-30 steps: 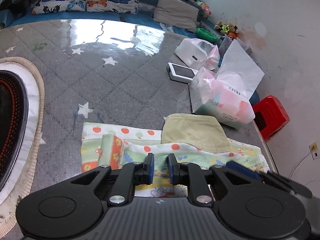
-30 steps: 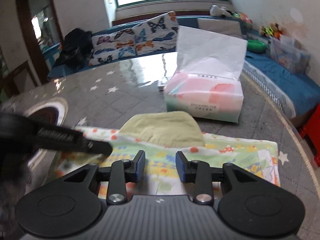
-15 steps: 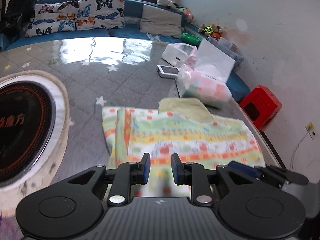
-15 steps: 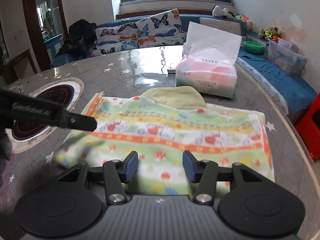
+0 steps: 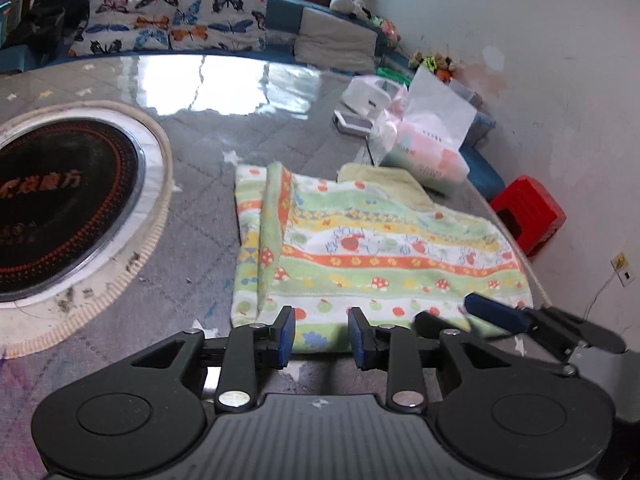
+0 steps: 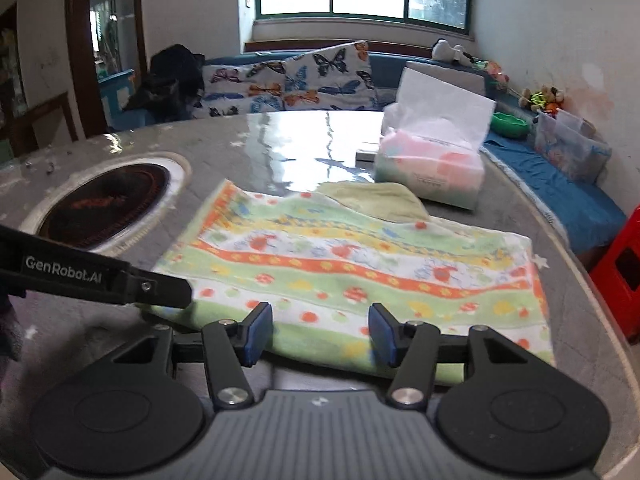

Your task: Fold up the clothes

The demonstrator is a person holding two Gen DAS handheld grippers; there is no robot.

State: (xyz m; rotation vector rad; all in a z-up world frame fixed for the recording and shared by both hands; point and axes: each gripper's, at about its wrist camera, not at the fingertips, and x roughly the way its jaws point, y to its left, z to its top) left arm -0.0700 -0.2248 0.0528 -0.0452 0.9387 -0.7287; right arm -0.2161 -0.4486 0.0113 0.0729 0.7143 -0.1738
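A colourful patterned cloth (image 5: 372, 248) with orange, green and yellow stripes lies spread flat on the grey round table (image 5: 200, 184); its left edge is folded over. It also shows in the right wrist view (image 6: 360, 264). A plain yellow-green cloth (image 5: 384, 180) lies partly under its far edge. My left gripper (image 5: 322, 338) is open and empty at the cloth's near edge. My right gripper (image 6: 320, 330) is open and empty at the near edge too; its fingers (image 5: 492, 312) show at right in the left wrist view.
A tissue pack (image 5: 428, 148) stands behind the cloths, with a white box (image 5: 368, 96) and a phone-like device (image 5: 352, 122) beyond it. A black round hotplate (image 5: 52, 200) is set in the table at left. A red stool (image 5: 528, 212) stands right of the table.
Both grippers pulled back and up from the cloth and opened wider. The patterned cloth went from bunched near its far edge to spread out flat toward me.
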